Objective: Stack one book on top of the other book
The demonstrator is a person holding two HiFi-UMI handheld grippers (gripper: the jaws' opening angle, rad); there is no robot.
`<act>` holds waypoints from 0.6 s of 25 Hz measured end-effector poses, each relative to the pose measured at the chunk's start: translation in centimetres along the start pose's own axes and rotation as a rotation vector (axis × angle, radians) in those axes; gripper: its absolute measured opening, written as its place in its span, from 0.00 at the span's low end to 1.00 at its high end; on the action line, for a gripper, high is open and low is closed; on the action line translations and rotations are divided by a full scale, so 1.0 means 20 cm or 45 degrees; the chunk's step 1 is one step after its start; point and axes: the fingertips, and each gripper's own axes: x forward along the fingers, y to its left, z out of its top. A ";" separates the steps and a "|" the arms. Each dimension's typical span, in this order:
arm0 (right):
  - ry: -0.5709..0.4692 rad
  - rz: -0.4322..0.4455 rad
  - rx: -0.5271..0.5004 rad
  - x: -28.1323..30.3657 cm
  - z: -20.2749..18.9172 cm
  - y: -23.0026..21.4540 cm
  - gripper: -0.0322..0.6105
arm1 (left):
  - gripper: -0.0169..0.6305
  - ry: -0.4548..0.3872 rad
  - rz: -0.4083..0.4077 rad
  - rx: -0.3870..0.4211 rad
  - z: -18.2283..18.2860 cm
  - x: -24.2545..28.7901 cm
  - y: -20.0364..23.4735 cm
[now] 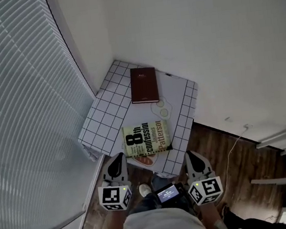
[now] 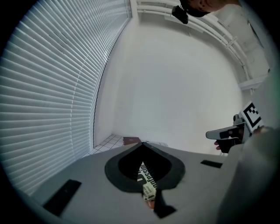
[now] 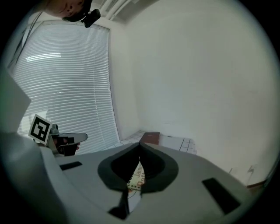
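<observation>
Head view: your left gripper [image 1: 118, 158] and right gripper [image 1: 191, 156] sit side by side at the near edge of a white gridded mat [image 1: 101, 113], which lies in the corner between the window blinds [image 1: 23, 99] and a plain wall [image 1: 201, 38]. Both claws are pressed together with nothing clamped in them. The green book [image 1: 145, 138] lies flat and cover up on the near part of the mat, just ahead of the two grippers and between their lines. The brown book [image 1: 143, 84] lies flat farther off, close to the wall. A bare strip of mat separates the two books, so they are not stacked. In the left gripper view the closed tips point toward the brown book, and a slice of the green cover shows through the slot beneath them. The right gripper view shows the same slice of green cover under its own closed tips. Neither gripper touches a book. Dark wood floor [image 1: 224, 153] shows right of the mat.
</observation>
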 end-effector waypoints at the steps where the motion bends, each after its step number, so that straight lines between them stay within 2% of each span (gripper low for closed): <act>1: 0.005 0.001 0.001 0.03 0.01 -0.02 0.06 | 0.04 0.004 0.003 0.006 0.00 0.03 0.02; 9: 0.015 0.063 -0.009 0.35 0.09 -0.14 0.06 | 0.04 0.037 0.025 0.044 0.07 0.35 0.11; 15: 0.053 0.080 -0.023 0.56 0.11 -0.21 0.06 | 0.04 0.080 0.020 0.032 0.05 0.56 0.16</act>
